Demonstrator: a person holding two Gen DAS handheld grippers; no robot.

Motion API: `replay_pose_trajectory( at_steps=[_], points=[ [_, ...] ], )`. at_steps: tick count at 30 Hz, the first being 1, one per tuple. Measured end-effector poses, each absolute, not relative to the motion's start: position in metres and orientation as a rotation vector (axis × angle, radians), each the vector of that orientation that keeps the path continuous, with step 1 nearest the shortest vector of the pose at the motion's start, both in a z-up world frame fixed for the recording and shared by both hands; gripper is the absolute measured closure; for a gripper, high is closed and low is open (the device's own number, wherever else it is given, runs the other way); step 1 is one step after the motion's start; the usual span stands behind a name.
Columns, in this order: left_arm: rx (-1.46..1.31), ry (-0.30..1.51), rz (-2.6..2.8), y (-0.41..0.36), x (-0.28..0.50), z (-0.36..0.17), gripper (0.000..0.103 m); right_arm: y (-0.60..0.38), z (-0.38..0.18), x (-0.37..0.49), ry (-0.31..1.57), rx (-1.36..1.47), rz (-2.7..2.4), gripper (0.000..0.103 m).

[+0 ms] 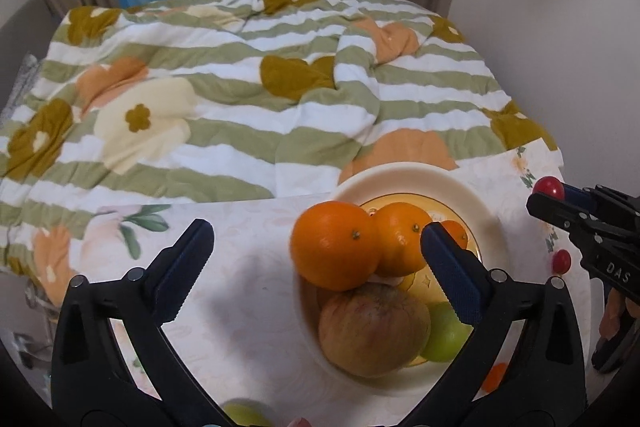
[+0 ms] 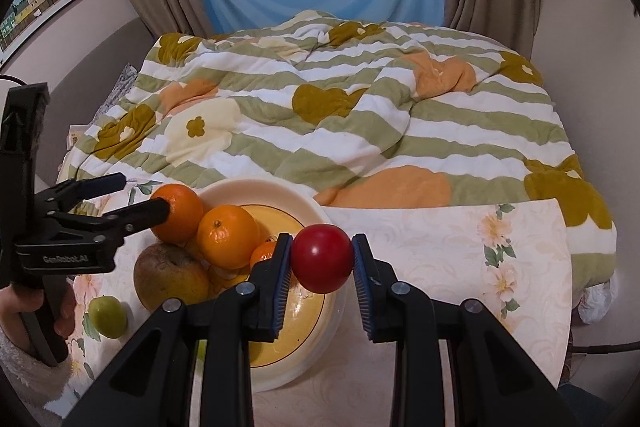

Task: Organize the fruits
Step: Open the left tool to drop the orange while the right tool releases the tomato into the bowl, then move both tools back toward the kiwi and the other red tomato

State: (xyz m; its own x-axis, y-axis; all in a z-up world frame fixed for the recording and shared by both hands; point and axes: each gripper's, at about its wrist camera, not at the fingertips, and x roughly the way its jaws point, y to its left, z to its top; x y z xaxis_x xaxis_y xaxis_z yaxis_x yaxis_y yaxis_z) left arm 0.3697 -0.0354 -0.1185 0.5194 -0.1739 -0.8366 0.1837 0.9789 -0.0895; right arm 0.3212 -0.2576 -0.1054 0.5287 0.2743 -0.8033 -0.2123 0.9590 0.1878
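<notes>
A cream plate (image 1: 472,195) (image 2: 248,191) with a yellow centre holds two oranges (image 1: 334,245) (image 2: 228,237), a small mandarin (image 2: 262,255), a brownish apple (image 1: 372,329) (image 2: 170,277) and a green fruit (image 1: 446,339). My left gripper (image 1: 316,239) (image 2: 140,201) is open, its fingers either side of the large orange (image 2: 178,213). My right gripper (image 2: 322,259) is shut on a red tomato (image 2: 322,258) and holds it over the plate's right rim; in the left wrist view its tip (image 1: 550,189) shows at the right.
The plate sits on a floral tablecloth (image 2: 460,247). A green fruit (image 2: 107,317) lies on the cloth left of the plate, another shows at the bottom of the left wrist view (image 1: 244,413). A small red fruit (image 1: 562,261) lies right of the plate. A striped quilt (image 2: 340,115) covers the bed behind.
</notes>
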Motion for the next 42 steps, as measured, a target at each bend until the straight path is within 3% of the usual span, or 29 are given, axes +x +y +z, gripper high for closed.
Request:
replay_pose_trajectory(
  at_steps=[9, 31, 32, 33, 35, 36, 40, 41, 42],
  points=[
    [-0.012, 1.005, -0.127, -0.005, 0.336, -0.104, 0.0, -0.243, -0.099, 0.335, 0.961, 0.015, 0.356, 0.076],
    [-0.115, 1.018, 0.037, 0.029, 0.27, -0.109, 0.0, -0.216, -0.145, 0.368, 0.995, -0.065, 0.518, 0.074],
    [-0.117, 1.018, 0.041, 0.028, 0.268, -0.11, 0.0, -0.217, -0.145, 0.367, 0.987, -0.06, 0.525, 0.066],
    [-0.121, 1.018, 0.045, 0.027, 0.267, -0.11, 0.0, -0.218, -0.144, 0.367, 0.983, -0.058, 0.531, 0.046],
    [-0.126, 1.02, 0.049, 0.027, 0.265, -0.111, 0.0, -0.218, -0.142, 0.364, 0.962, -0.06, 0.538, 0.02],
    [-0.128, 1.019, 0.051, 0.026, 0.264, -0.111, 0.0, -0.219, -0.14, 0.363, 0.949, -0.066, 0.539, 0.014],
    [-0.137, 1.018, 0.057, 0.025, 0.258, -0.111, 0.0, -0.22, -0.135, 0.359, 0.926, -0.089, 0.525, 0.01],
    [-0.138, 1.017, 0.057, 0.025, 0.257, -0.11, 0.0, -0.221, -0.133, 0.358, 0.925, -0.088, 0.522, 0.0],
    [-0.139, 1.014, 0.057, 0.025, 0.256, -0.109, 0.0, -0.222, -0.131, 0.357, 0.922, -0.086, 0.52, 0.0]
  ],
)
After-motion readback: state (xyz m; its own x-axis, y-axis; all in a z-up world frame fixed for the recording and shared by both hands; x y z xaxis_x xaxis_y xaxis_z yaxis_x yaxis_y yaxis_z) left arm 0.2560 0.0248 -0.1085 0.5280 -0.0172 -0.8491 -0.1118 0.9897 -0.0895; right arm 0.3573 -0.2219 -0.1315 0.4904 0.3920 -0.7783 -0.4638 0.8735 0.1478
